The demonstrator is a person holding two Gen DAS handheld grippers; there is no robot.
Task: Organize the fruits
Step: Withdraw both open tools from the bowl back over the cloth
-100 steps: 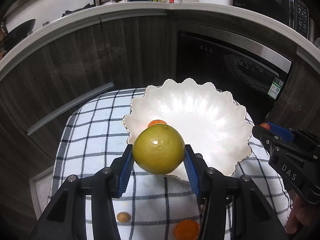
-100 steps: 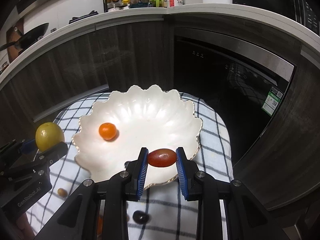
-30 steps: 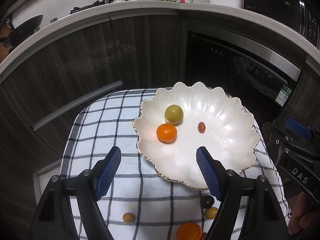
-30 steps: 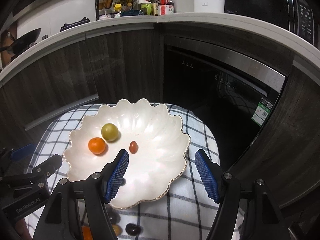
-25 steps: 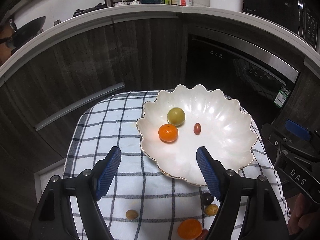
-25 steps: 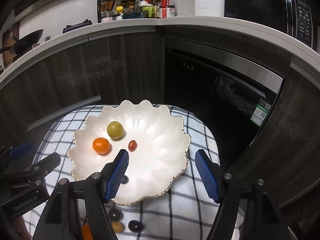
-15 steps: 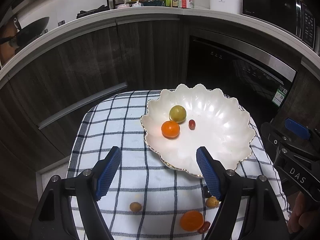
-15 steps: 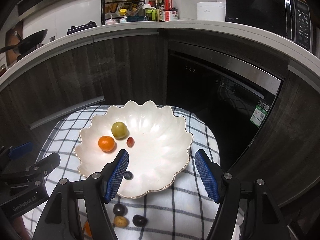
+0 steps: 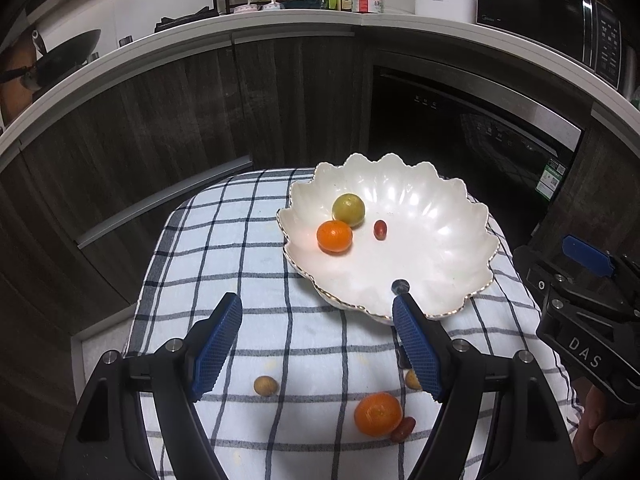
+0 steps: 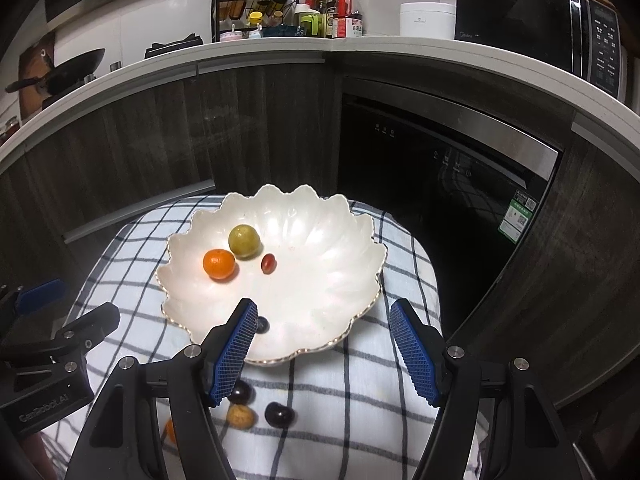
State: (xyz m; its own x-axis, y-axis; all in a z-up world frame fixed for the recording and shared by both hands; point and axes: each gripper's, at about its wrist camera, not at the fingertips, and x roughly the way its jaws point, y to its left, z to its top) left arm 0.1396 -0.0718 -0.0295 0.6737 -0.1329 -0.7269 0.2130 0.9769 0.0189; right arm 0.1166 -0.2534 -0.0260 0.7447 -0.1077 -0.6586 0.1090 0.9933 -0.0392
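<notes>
White and scalloped, the bowl (image 9: pixel 452 240) sits toward the far right of the checked cloth (image 9: pixel 224 240) that covers the surface, and already holds a green-yellow fruit (image 9: pixel 348 209), an orange mandarin (image 9: pixel 334 235), a small red oval fruit (image 9: pixel 380 229) and a dark berry (image 9: pixel 400 286) near its front rim. The fruits not yet gathered lie on the cloth on the near side of the bowl, and that is the relation the coming pick depends on.

The left gripper (image 9: pixel 318 344) has its jaws apart and empty. Below and between its fingers lie a small tan fruit (image 9: pixel 265 385) and, further right, a second mandarin (image 9: pixel 377 414) with a red oval fruit (image 9: pixel 403 429) touching it. Another tan fruit (image 9: pixel 412 379) peeks out just beside the right-hand finger.

The right gripper (image 10: pixel 324 348) is also spread and empty, hovering over the bowl's near rim. Under its left-hand finger sit two dark fruits (image 10: pixel 279 414) and a tan one (image 10: pixel 239 416).

By my reading, the mandarin is nearer the left gripper and the dark fruits nearer the right; either must drop down and pull back toward the person to reach them.
</notes>
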